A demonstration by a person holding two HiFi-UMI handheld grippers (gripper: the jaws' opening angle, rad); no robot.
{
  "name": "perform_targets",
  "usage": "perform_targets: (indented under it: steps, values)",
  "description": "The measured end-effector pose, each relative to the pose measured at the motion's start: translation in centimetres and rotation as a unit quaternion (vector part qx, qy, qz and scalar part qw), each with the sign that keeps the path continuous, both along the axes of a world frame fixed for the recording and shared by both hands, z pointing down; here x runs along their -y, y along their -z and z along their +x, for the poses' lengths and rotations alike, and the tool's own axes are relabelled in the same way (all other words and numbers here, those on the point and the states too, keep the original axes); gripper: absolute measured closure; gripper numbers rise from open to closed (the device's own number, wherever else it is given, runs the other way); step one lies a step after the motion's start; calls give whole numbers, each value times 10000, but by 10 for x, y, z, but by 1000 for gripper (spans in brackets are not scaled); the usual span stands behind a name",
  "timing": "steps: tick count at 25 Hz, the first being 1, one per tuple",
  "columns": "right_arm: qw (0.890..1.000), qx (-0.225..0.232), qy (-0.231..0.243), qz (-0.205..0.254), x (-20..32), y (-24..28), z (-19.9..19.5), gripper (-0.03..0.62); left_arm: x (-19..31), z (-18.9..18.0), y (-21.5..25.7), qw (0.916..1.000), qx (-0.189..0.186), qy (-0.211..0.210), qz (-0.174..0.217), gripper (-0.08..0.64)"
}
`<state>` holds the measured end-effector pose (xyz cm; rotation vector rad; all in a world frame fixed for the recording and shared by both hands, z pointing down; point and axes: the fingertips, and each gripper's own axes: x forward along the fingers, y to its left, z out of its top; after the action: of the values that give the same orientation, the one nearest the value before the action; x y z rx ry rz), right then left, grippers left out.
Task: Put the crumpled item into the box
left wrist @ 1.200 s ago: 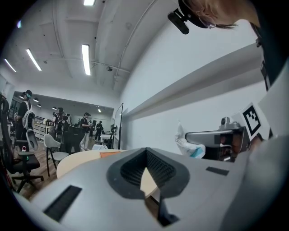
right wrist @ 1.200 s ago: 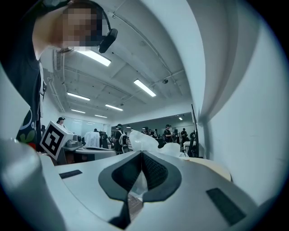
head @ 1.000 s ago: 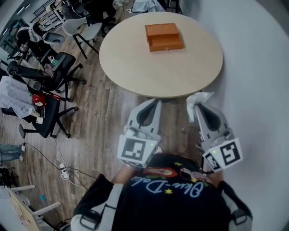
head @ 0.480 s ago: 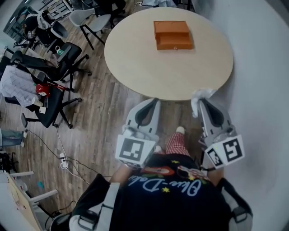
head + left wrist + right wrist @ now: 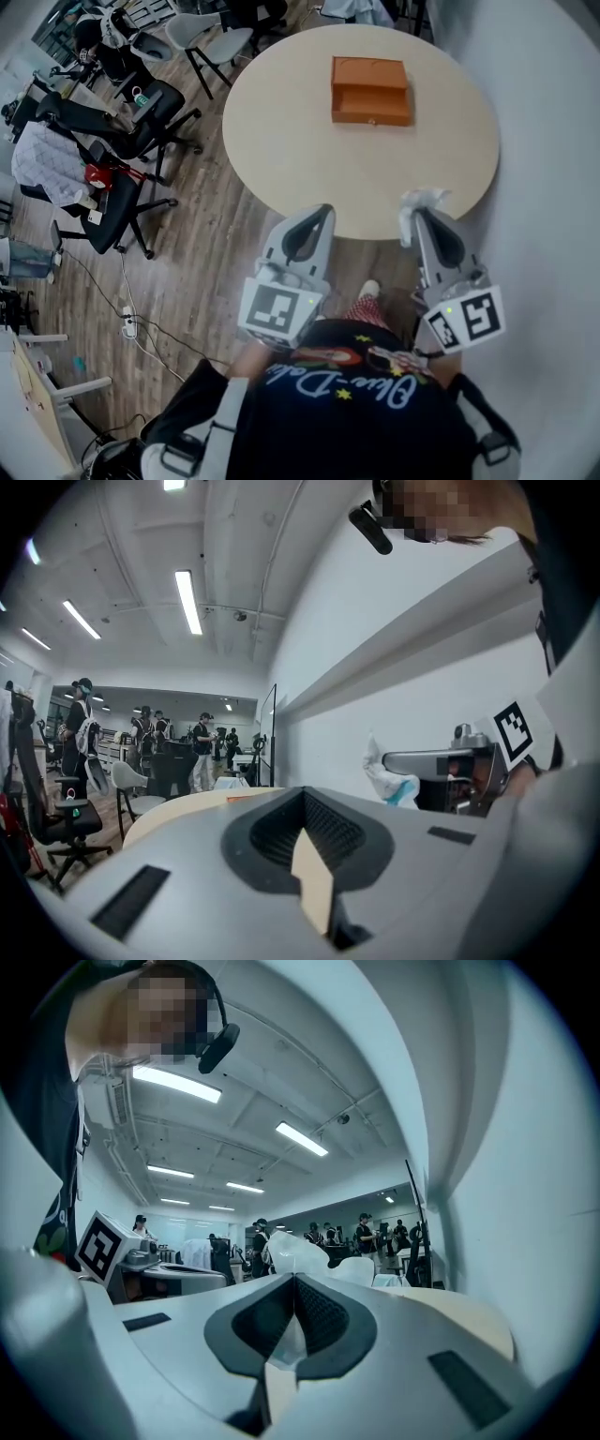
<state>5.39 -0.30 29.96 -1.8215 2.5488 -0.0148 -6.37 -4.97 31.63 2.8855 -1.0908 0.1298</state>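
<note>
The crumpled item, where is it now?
In the head view the crumpled item is pinched in the jaws of the right gripper, over the near edge of the round table, short of the orange box.

The right gripper (image 5: 420, 216) is covering the lower part of the crumpled item (image 5: 419, 199) at the near edge of the table (image 5: 281, 122); only a white tuft is showing above the closed jaws. Together with the left gripper (image 5: 322, 214), it is masking stretches of the table's near rim. The box (image 5: 371, 90), on the table's far side, is appearing too small to tell its contents. The office chairs (image 5: 122, 202) left of the table are being cut off by the picture's edge.
</note>
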Motion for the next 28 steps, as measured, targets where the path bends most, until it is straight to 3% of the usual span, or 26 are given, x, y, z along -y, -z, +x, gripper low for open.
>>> perform_targets:
  steps: [14, 28]
  values:
    - [9998, 176, 23, 60, 39, -1, 95, 592, 43, 100, 6, 9997, 173, -23, 191, 568]
    - [9990, 382, 219, 56, 58, -5, 129, 592, 55, 132, 7, 9991, 339, 153, 226, 568]
